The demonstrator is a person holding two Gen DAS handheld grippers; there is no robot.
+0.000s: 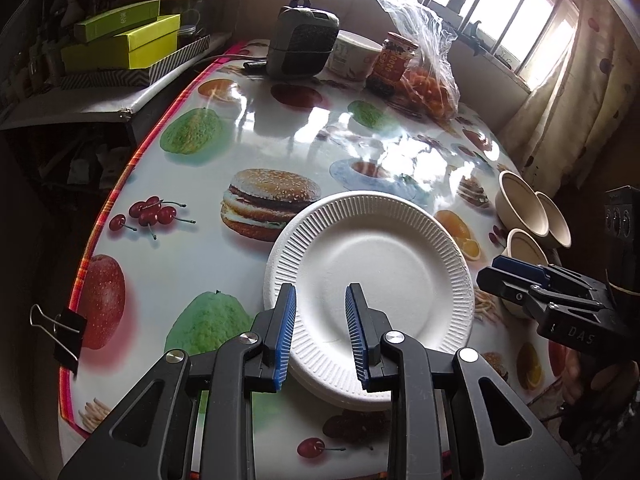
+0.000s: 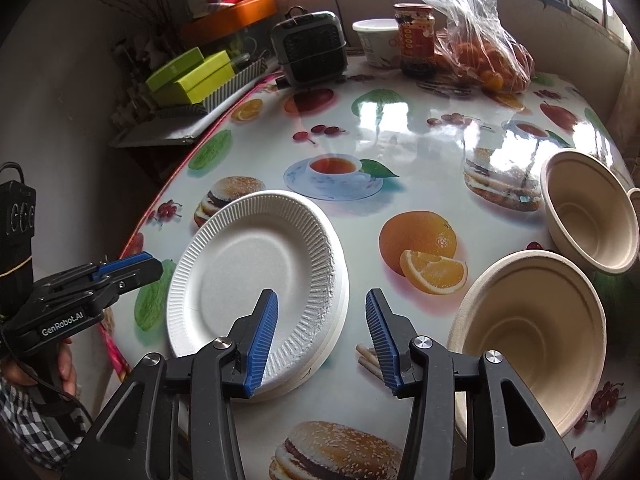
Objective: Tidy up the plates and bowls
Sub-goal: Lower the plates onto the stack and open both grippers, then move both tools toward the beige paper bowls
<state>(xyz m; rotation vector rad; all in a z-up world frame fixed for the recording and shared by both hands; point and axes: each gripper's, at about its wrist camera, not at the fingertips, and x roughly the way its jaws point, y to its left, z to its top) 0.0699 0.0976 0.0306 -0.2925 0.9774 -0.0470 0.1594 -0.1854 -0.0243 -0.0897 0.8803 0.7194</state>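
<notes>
The left claw point(image 1: 321, 332) hangs spread over the near rim of a stack of white, ribbed-edge paper plates point(image 1: 370, 276), pinching nothing. The stack lies flat on the glossy fruit-printed bench point(image 1: 192, 184). The right claw point(image 2: 321, 340), also spread and empty, has the stack's edge at its 10 o'clock and a beige pulp bowl point(image 2: 532, 340) at its 3 o'clock. A second beige bowl point(image 2: 590, 216) sits at 1 o'clock, just beside the first.

Ahead of me the food-print tabletop point(image 1: 256, 136) carries a small grey heater point(image 1: 302, 38), a white tub point(image 1: 352, 56), a jar point(image 1: 394, 62) and bagged oranges point(image 1: 432, 88), with yellow-green boxes point(image 1: 120, 44) shelved alongside.
</notes>
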